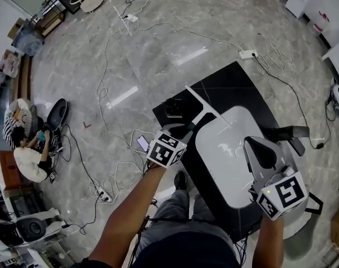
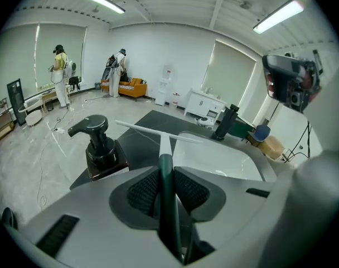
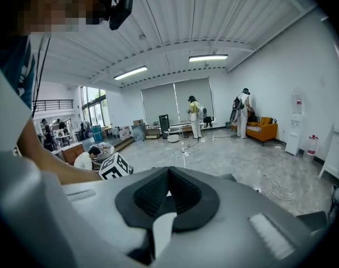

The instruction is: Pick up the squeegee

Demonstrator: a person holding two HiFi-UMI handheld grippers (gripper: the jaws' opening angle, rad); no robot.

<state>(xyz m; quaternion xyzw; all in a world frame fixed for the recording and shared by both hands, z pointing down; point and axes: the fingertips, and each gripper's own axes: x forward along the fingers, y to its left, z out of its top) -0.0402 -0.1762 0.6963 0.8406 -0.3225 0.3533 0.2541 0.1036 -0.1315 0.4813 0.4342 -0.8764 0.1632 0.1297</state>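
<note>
The squeegee [image 1: 206, 108] has a dark green handle, a white stem and a long white blade. My left gripper [image 1: 187, 128] is shut on its handle, and the blade hangs above the black table [image 1: 231, 85]. In the left gripper view the handle [image 2: 166, 183] runs between the ribbed pads [image 2: 143, 190], with the blade [image 2: 150, 130] ahead. My right gripper [image 1: 253, 145] hovers over the white basin [image 1: 228, 161] at the right. Its tips [image 3: 168, 175] meet with nothing between them.
A dark soap pump bottle [image 1: 174, 108] [image 2: 98, 144] stands on the table left of the basin. A black faucet [image 1: 289, 133] [image 2: 228, 121] sits at the basin's far side. Cables [image 1: 111, 88] and a power strip [image 1: 247, 53] lie on the floor. A person [image 1: 24, 149] sits at the far left.
</note>
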